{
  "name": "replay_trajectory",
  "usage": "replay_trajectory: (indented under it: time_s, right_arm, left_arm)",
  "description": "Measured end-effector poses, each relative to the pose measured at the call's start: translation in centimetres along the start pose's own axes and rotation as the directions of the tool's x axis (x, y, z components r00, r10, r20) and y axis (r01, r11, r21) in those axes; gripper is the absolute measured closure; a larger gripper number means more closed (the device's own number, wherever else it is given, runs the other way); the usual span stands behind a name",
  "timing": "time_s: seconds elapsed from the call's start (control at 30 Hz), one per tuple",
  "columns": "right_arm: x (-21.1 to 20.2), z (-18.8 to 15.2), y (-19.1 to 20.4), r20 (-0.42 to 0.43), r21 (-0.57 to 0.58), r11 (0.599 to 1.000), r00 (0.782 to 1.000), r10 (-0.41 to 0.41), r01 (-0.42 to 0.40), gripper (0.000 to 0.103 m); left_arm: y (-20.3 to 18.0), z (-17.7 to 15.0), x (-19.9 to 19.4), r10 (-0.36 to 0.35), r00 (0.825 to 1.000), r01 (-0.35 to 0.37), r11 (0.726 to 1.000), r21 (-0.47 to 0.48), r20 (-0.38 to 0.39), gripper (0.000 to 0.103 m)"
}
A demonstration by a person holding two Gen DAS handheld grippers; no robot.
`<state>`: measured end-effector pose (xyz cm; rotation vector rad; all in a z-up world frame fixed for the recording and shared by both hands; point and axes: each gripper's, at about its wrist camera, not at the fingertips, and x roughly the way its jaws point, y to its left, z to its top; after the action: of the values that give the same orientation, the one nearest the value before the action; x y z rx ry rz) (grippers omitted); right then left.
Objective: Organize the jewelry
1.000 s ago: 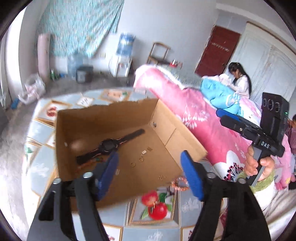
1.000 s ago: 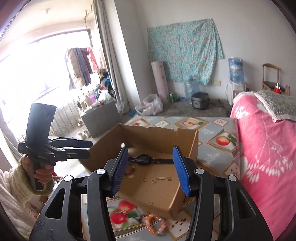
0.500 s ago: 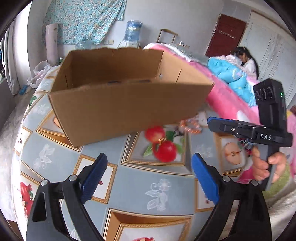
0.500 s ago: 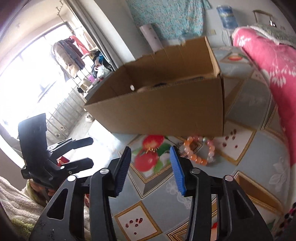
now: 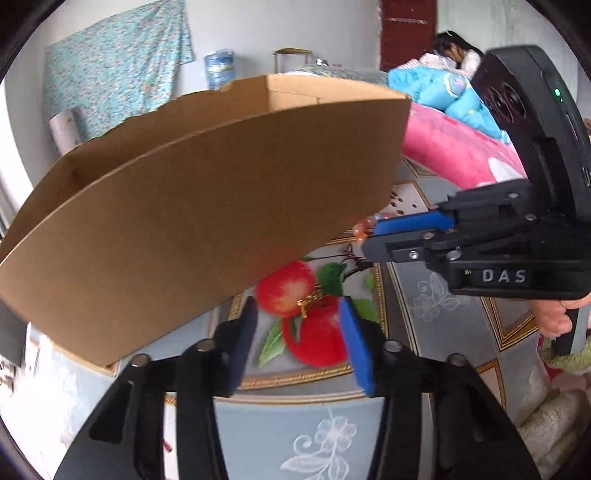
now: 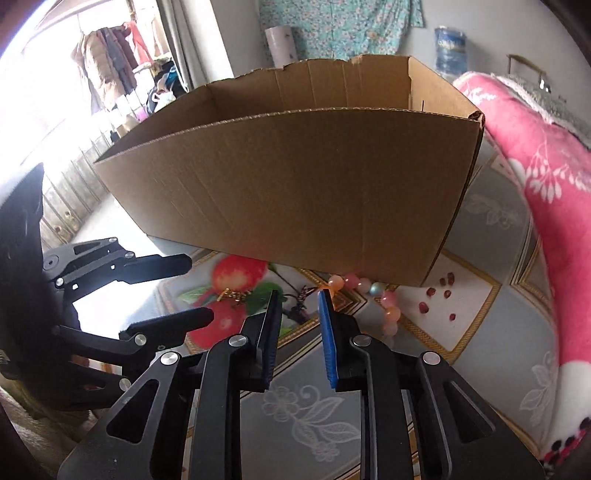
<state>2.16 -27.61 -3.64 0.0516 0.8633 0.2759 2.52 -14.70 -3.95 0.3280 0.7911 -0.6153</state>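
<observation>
both grippers [image 5: 297, 314] [image 6: 297, 299] hover low, jaws apart, facing the cardboard box [image 6: 295, 177].

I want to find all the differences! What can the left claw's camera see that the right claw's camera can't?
Only the left wrist view shows a girl on the bed and a dark red door. Only the right wrist view shows hanging clothes by the bright window and red seeds printed on the tablecloth. Both show the cardboard box, the bead bracelet, the gold clasp on the printed apples, and both open claws.
</observation>
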Motion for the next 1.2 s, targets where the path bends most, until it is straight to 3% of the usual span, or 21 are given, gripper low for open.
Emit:
replay_trajectory:
  time_s: [0.2, 0.5, 0.9, 1.2]
  right_arm:
    - [0.0, -0.3, -0.4, 0.021, -0.006, 1.000, 1.000, 0.000, 0.000, 0.083]
    - [-1.9, -1.5, -2.2, 0.075, 0.066, 0.996, 0.995, 0.058, -0.063, 0.083]
    - [-3.2, -2.6, -3.1, 0.076, 0.127, 0.988, 0.994, 0.080, -0.089, 0.082]
    - [-3.3, -3.2, -2.5, 0.036, 0.129, 0.988, 0.996, 0.078, -0.082, 0.080]
  left_arm:
    - [-0.5, 0.6, 1.9, -0.012, 0.999, 0.013, 0.999, 0.030, -0.050, 0.083]
    - [-1.3, 0.8, 2.4, -0.006, 0.999, 0.010, 0.997, 0.073, -0.050, 0.103]
    - [-1.4, -0.9, 0.3, 0.001, 0.999, 0.001, 0.999, 0.050, -0.053, 0.103]
    - [0.1, -3.3, -1.4, 0.027, 0.997, -0.031, 0.998, -0.055, -0.075, 0.103]
